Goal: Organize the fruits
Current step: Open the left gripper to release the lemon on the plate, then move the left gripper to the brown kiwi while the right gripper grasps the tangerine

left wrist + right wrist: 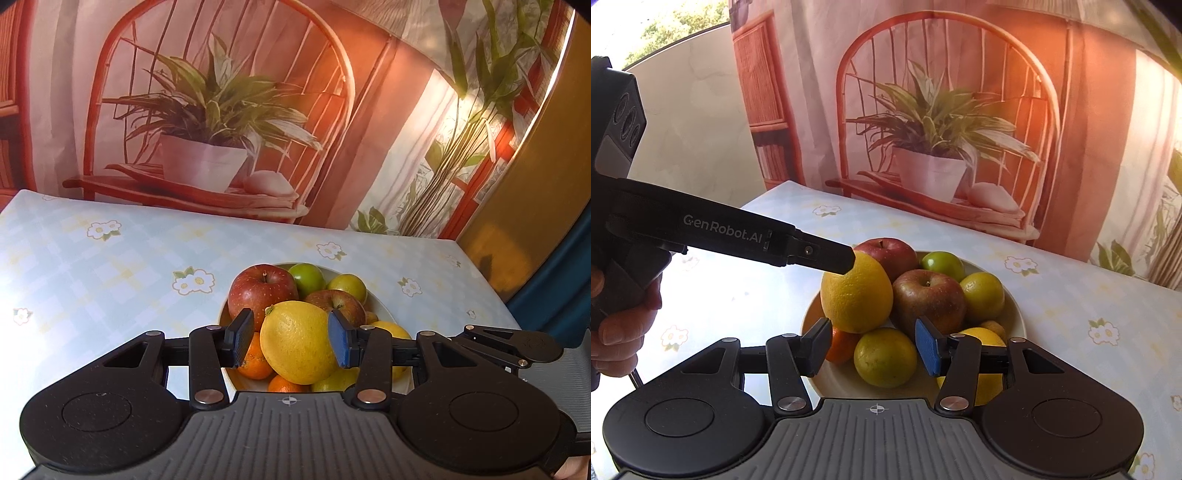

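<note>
While the left tongs [291, 338] clamp the lemon [295, 350], right tongs [873, 349] apart, bowl [1012, 314] half hidden by fruit [929, 299].

Two apples [928, 295], one bowl [1015, 314], two hand-held grippers [291, 341].

The table [110, 266] has a pale blue checked cloth with little white flowers. One round cream plate [1012, 314] sits on it, nearer the front edge than the back edge. The plate is piled with fruit.

Mandarin [255, 360] partly behind lemon [295, 341]
</note>
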### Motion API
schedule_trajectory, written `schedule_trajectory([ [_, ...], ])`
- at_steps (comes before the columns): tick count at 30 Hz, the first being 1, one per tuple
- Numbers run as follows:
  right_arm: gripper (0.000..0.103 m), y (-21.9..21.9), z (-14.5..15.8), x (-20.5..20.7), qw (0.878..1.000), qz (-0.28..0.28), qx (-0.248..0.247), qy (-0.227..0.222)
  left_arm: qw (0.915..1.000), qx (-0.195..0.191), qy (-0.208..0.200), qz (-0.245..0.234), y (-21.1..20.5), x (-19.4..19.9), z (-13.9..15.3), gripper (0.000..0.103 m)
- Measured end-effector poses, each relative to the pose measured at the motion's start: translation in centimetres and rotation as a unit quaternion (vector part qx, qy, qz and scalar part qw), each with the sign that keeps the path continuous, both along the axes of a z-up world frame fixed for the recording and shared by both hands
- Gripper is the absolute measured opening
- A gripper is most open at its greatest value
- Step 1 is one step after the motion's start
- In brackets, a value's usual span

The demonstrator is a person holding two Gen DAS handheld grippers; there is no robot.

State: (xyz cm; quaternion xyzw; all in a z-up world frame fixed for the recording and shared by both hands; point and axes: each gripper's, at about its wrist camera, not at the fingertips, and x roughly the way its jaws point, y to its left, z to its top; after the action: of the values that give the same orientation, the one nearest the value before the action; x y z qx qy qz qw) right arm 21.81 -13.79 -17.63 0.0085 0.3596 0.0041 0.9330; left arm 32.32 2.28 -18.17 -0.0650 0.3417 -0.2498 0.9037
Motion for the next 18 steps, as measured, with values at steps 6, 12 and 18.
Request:
schedule_trajectory([
  [6,0.047,-0.8,-0.2,-3.1,0.999,-0.036,0.007,-0.039,0.9983,0.038,-0.044,0.005,-0.7,-3.2,0.6,0.047],
  [12,0.047,-1.5,-0.8,-6.3,0.994,-0.072,0.006,-0.081,0.9937,0.077,-0.082,0.004,-1.6,-6.8,0.3,0.047],
  [18,0.047,-1.5,-1.6,-9.1,0.991,-0.094,0.004,-0.099,0.9913,0.096,-0.09,0.001,-2.1,-9.4,-0.3,0.047],
])
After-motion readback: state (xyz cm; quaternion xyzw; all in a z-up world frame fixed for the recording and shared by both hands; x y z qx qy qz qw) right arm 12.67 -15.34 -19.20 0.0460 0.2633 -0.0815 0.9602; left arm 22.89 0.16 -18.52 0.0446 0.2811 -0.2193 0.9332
